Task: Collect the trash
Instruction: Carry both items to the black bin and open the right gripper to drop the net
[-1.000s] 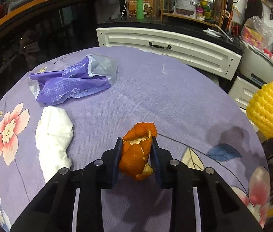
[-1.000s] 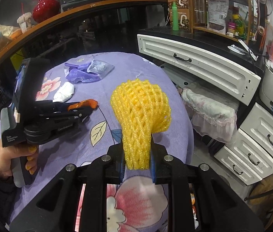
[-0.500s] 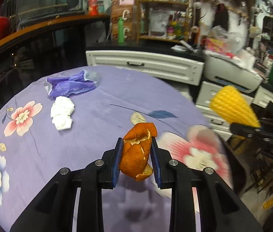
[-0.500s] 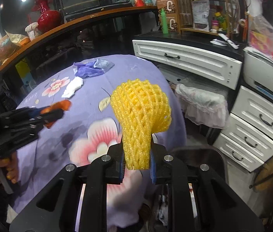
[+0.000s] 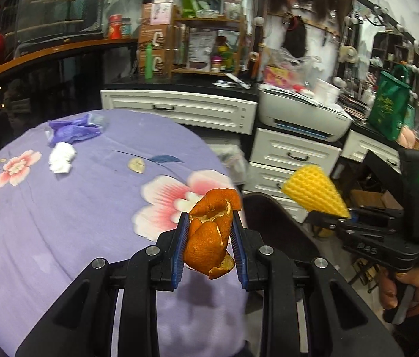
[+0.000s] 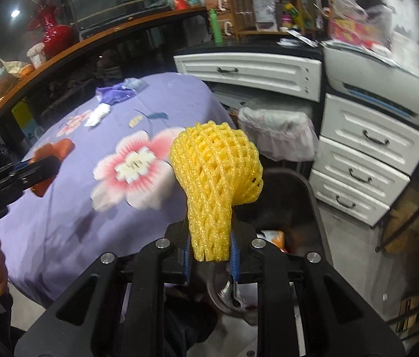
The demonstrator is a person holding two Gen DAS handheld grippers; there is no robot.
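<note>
Orange peel is clamped in the left gripper jaws over the surface edge, foam net is clamped upright in the right gripper jaws, nearer the dark bin, lower centre-right of frame.

A curled orange peel sits low in the middle of the frame, pinched upright. A yellow foam net stands upright mid-frame. A white tissue and purple wrapper lie upper left.
</note>
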